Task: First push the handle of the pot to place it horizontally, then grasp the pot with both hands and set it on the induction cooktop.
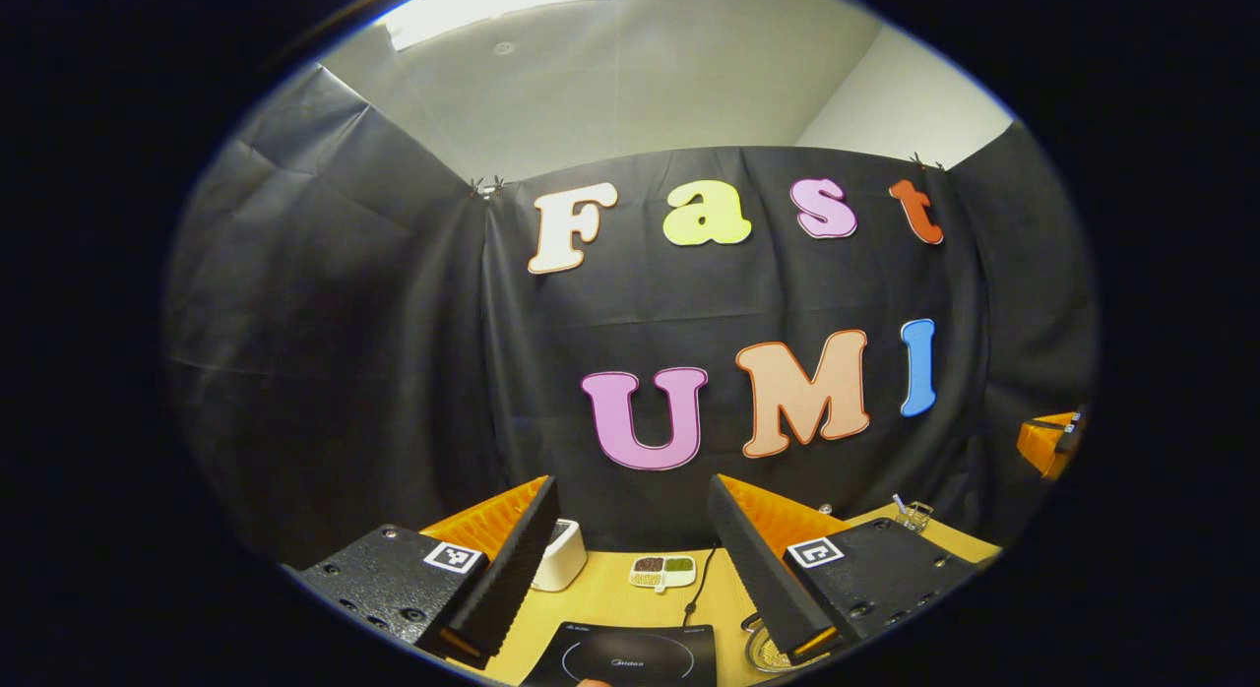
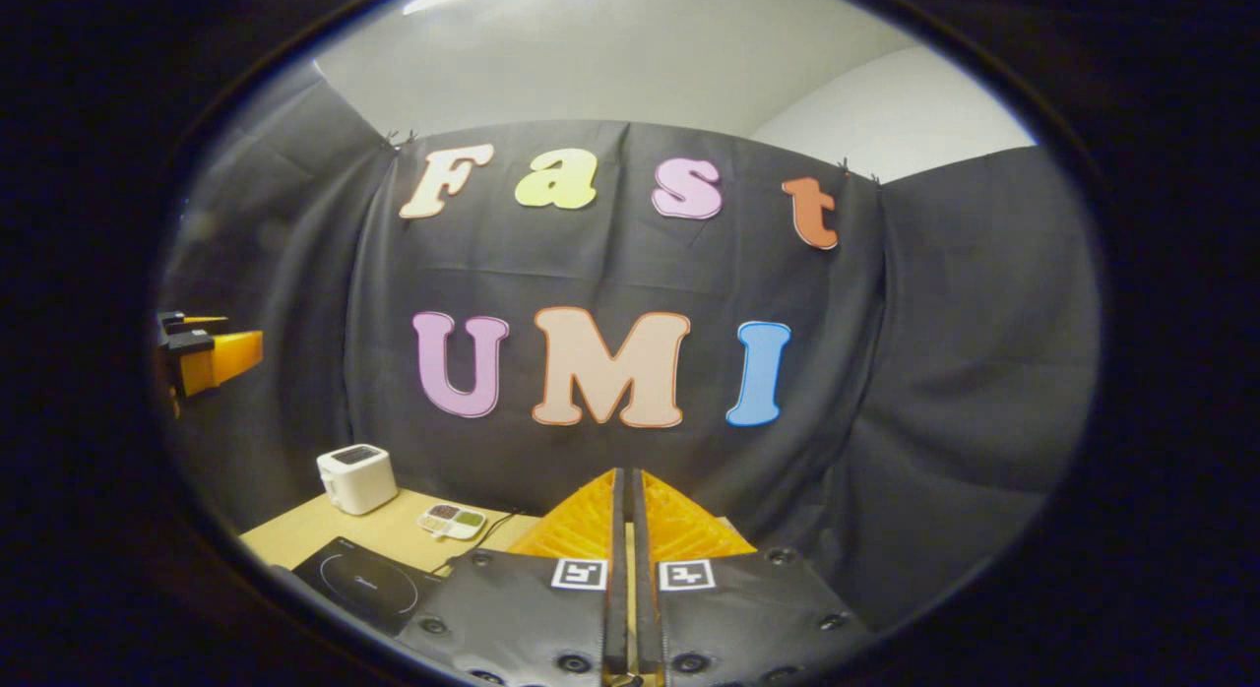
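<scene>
The black induction cooktop (image 1: 625, 657) lies on the wooden table just below my left gripper (image 1: 630, 485), which is open and holds nothing. A round metal rim, apparently the pot (image 1: 763, 655), peeks out under that gripper's right finger; its handle is hidden. In the right gripper view the cooktop (image 2: 369, 584) sits low on the left. My right gripper (image 2: 625, 475) is shut with nothing between its fingers and is raised to the right of the cooktop. Each gripper shows at the other view's edge: the right gripper (image 1: 1048, 441) and the left gripper (image 2: 202, 357).
A white toaster-like appliance (image 1: 559, 554) (image 2: 356, 478) stands at the back of the table. Beside it is a small divided dish (image 1: 664, 571) (image 2: 451, 520), and the cooktop's cord runs past it. A small glass-and-metal item (image 1: 915, 515) sits at the far right.
</scene>
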`<state>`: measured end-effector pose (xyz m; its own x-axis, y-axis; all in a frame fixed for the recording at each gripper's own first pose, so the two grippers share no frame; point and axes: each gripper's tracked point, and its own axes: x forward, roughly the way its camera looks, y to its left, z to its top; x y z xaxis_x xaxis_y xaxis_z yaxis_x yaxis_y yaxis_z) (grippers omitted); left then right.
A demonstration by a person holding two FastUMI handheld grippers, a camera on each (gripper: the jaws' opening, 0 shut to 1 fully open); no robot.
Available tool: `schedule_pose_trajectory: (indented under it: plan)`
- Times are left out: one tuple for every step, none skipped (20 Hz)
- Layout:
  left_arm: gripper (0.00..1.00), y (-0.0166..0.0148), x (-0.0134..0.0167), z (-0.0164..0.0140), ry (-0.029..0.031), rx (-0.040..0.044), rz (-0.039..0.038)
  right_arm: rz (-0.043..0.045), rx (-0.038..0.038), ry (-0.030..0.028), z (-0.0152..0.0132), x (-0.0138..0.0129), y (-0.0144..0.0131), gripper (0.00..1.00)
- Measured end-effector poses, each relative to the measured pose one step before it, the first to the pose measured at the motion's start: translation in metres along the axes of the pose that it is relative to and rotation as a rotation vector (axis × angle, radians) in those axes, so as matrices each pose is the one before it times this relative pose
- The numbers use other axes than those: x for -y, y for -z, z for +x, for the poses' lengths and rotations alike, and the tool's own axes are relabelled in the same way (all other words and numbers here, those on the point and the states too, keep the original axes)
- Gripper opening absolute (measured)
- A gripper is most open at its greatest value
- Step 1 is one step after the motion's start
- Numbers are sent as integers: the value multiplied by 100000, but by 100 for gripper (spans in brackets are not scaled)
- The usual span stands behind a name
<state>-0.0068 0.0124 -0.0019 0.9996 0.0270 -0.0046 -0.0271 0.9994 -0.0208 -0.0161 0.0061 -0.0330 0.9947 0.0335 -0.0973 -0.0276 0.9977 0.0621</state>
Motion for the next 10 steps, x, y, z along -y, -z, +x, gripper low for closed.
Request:
schedule_pose_trajectory:
  plan:
    - [97, 53, 0, 84, 56, 0, -102, -257, -952, -588, -13, -111, 541, 3]
    - [99, 36, -87, 133, -105, 52, 43, -930, -1667, -516, 60, -154, 932, 4]
    - [97, -26, -63, -29, -138, 56, 145, -1129, -1804, -507, -2, -90, 989, 5]
    - [99, -27, -56, 20, -131, 71, 183, -1140, -2673, -860, 19, -162, 1216, 2]
    - [99, 17, -50, 15, -125, 144, 87, -886, -3204, -1061, -55, -335, 1446, 2]
    - [99, 11, -10, 106, -111, -71, 13, -658, -3456, -876, 28, -188, 1521, 2]
    - [96, 24, 24, -32, -96, -140, -30, -605, -3259, -842, 11, -155, 1511, 2]
    - [96, 152, 11, -6, -110, -112, -72, -607, -3169, -525, 19, -172, 1481, 2]
    - [96, 64, -13, 23, -67, -209, -46, -593, -3171, -740, 56, -111, 1522, 2]
    - [97, 83, -3, 76, -139, -228, -36, -249, -3140, -549, 59, -151, 1550, 5]
